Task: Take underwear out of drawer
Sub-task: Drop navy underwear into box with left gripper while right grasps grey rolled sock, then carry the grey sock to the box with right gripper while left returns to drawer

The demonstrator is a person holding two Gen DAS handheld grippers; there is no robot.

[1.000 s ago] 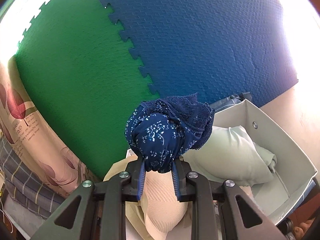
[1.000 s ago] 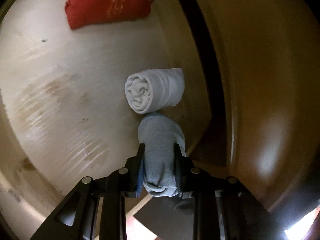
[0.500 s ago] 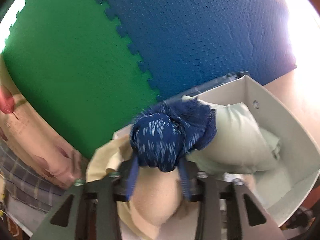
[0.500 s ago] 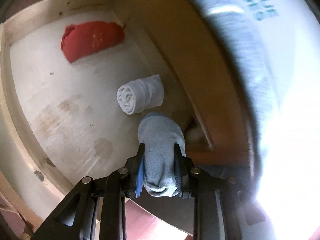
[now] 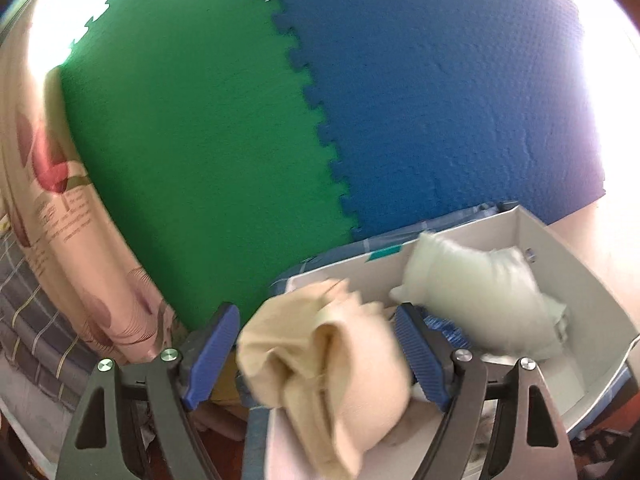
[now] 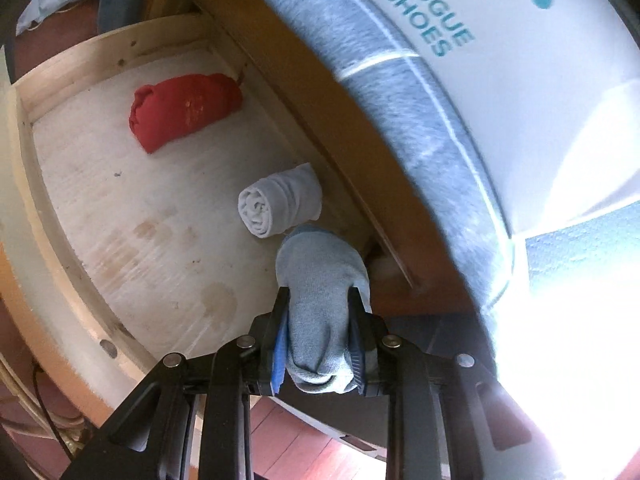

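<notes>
One blue roll [image 5: 444,326] half-hidden behind left tongs [image 5: 316,354].

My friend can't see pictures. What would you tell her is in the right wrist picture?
The right gripper is shut on a rolled light blue piece of underwear, held above an open wooden drawer. A white roll and a red bundle lie on the drawer's floor, and a shoe box fills the upper right.

The right gripper [image 6: 320,334] clamps a grey-blue roll [image 6: 322,280]; beyond the jaws lie a white roll [image 6: 280,204] and, farther off, a red bundle [image 6: 184,110].
</notes>
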